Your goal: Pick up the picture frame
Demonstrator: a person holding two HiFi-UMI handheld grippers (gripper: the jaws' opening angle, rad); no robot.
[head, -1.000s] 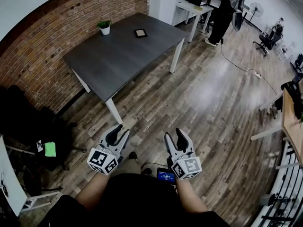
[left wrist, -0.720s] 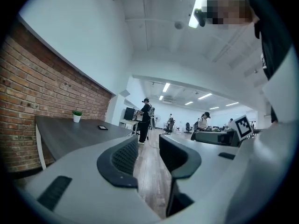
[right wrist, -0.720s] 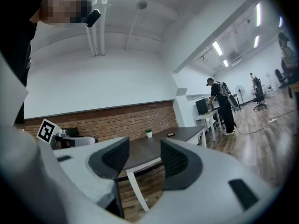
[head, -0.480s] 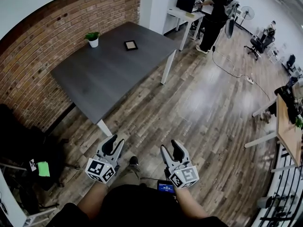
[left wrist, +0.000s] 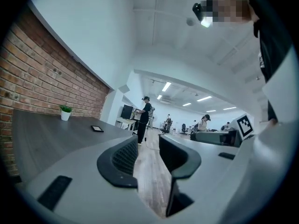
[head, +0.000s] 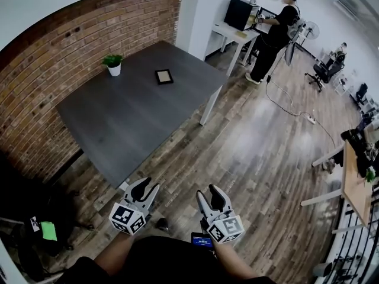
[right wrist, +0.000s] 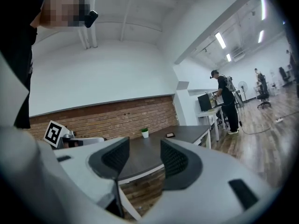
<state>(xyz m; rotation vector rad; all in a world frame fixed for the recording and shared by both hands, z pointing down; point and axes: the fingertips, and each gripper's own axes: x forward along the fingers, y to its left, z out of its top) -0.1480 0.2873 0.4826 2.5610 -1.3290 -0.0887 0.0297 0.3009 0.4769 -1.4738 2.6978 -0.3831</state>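
A small dark picture frame [head: 164, 76] lies flat on the far part of a dark grey table [head: 124, 117], a little right of a potted plant [head: 112, 64]. The frame also shows tiny in the left gripper view [left wrist: 96, 129] and the right gripper view [right wrist: 170, 135]. My left gripper [head: 145, 187] and right gripper [head: 208, 197] are held low near my body, well short of the table's near corner. Both stand open with nothing between the jaws.
A brick wall [head: 71, 46] runs behind the table. Wood floor [head: 254, 152] spreads to the right. A person [head: 273, 31] stands at a white desk with a monitor [head: 239, 13] far back. A cable [head: 296, 111] lies on the floor. Dark chairs [head: 35, 218] stand at left.
The table and frame have shifted left and lower in the head view as I came nearer. Both grippers sit lower in the picture, still open.
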